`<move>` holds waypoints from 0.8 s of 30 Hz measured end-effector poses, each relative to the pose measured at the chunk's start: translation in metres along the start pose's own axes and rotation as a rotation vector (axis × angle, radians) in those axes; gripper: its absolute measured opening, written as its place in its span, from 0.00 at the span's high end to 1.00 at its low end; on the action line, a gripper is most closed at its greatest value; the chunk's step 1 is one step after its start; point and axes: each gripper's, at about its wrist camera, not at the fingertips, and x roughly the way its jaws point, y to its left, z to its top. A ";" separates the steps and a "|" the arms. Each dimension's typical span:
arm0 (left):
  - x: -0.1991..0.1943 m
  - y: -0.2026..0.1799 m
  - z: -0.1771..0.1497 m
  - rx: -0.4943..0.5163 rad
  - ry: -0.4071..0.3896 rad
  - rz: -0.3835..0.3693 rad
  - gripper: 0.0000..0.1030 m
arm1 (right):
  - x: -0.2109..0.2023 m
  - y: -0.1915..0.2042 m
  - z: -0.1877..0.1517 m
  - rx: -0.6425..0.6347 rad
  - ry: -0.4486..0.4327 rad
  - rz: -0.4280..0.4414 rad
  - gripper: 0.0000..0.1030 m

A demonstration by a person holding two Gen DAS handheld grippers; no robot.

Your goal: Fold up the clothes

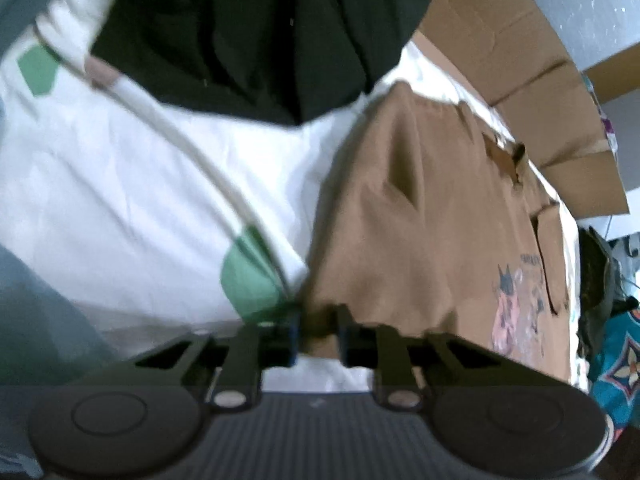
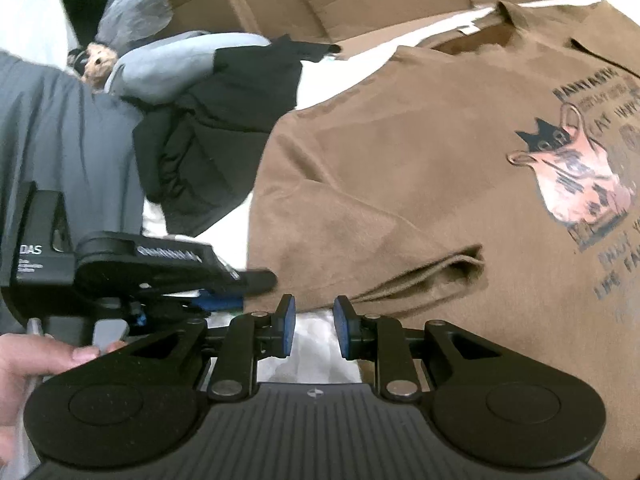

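Note:
A brown T-shirt point(image 1: 420, 220) with a cat print lies flat on a white sheet point(image 1: 160, 180) with green patches. My left gripper point(image 1: 319, 322) is shut on the shirt's near corner, and the cloth puckers between its pads. In the right wrist view the shirt point(image 2: 400, 160) fills the right half, with a small fold at its near hem. There the left gripper point(image 2: 244, 284) comes in from the left onto the hem's corner. My right gripper point(image 2: 314, 314) stands open just short of the hem, with only the white sheet point(image 2: 312, 344) showing between its fingers.
A crumpled black garment point(image 1: 248, 40) lies on the sheet beyond the shirt's left side, also the black garment point(image 2: 224, 120). Flattened cardboard point(image 1: 520, 60) lines the far edge. A grey-blue garment point(image 2: 180, 64) lies behind. A person's hand point(image 2: 40, 364) holds the left gripper's handle.

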 end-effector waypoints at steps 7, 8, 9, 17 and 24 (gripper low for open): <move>-0.015 -0.003 0.004 -0.011 -0.013 -0.072 0.95 | 0.006 0.026 0.003 -0.255 0.000 -0.013 0.69; -0.016 -0.003 0.004 -0.013 -0.016 -0.082 0.95 | 0.006 0.029 0.003 -0.279 -0.003 -0.012 0.63; -0.018 -0.004 0.004 -0.020 -0.018 -0.096 0.95 | 0.006 0.031 0.003 -0.293 -0.003 -0.004 0.62; -0.032 -0.019 0.008 -0.026 -0.011 -0.186 0.95 | 0.015 0.055 0.006 -0.468 0.010 -0.056 0.59; -0.033 -0.038 0.018 -0.008 0.004 -0.272 0.95 | 0.020 0.067 0.022 -0.593 0.009 -0.095 0.58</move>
